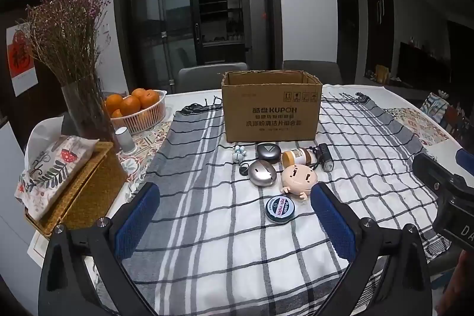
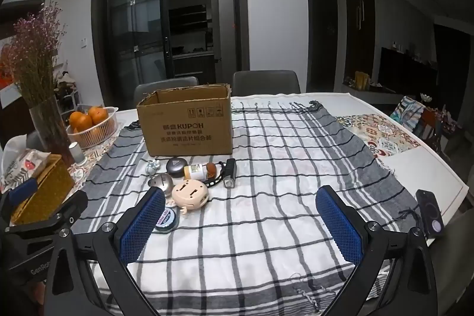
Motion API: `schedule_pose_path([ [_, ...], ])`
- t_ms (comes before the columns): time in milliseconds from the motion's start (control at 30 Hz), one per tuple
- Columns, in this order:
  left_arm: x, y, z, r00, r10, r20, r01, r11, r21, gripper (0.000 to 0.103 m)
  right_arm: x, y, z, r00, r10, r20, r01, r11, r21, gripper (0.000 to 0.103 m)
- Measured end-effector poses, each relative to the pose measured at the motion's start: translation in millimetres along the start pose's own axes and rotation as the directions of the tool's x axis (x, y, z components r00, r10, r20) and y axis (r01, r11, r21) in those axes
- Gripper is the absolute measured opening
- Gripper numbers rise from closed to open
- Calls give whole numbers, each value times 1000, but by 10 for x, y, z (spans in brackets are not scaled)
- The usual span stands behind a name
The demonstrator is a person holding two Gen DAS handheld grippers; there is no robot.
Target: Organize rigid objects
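Observation:
An open cardboard box (image 1: 271,107) (image 2: 186,123) stands on the checked cloth. In front of it lie small objects: a round dark tin (image 1: 280,209) (image 2: 166,221), a beige doll head (image 1: 299,178) (image 2: 189,194), a silver egg-shaped case (image 1: 263,176) (image 2: 161,182), a dark round case (image 1: 268,151) (image 2: 175,166), a brown-capped bottle (image 1: 297,157) (image 2: 200,171), a black flashlight (image 1: 325,157) (image 2: 230,176) and a tiny figure (image 1: 238,153) (image 2: 152,167). My left gripper (image 1: 235,206) hangs open above the cloth, short of the tin. My right gripper (image 2: 241,212) is open over bare cloth, right of the pile.
A basket of oranges (image 1: 139,108), a vase of dried flowers (image 1: 80,105) and a wicker tissue box (image 1: 86,185) crowd the table's left. A dark remote-like device (image 2: 431,212) lies at the right edge. Two chairs (image 2: 265,82) stand behind the table.

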State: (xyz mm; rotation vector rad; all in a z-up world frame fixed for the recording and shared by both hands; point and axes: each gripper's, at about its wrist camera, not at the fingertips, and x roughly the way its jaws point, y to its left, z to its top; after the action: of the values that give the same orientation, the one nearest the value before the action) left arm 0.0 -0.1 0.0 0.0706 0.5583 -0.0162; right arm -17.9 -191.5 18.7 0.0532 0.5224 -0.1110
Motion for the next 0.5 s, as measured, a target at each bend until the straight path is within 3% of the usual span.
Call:
schedule_pose_path([
  [500, -3, -20, -4, 1000, 2, 7, -2, 1000, 2, 103, -35, 15, 11, 1000, -2, -1, 2, 1000, -6, 103],
])
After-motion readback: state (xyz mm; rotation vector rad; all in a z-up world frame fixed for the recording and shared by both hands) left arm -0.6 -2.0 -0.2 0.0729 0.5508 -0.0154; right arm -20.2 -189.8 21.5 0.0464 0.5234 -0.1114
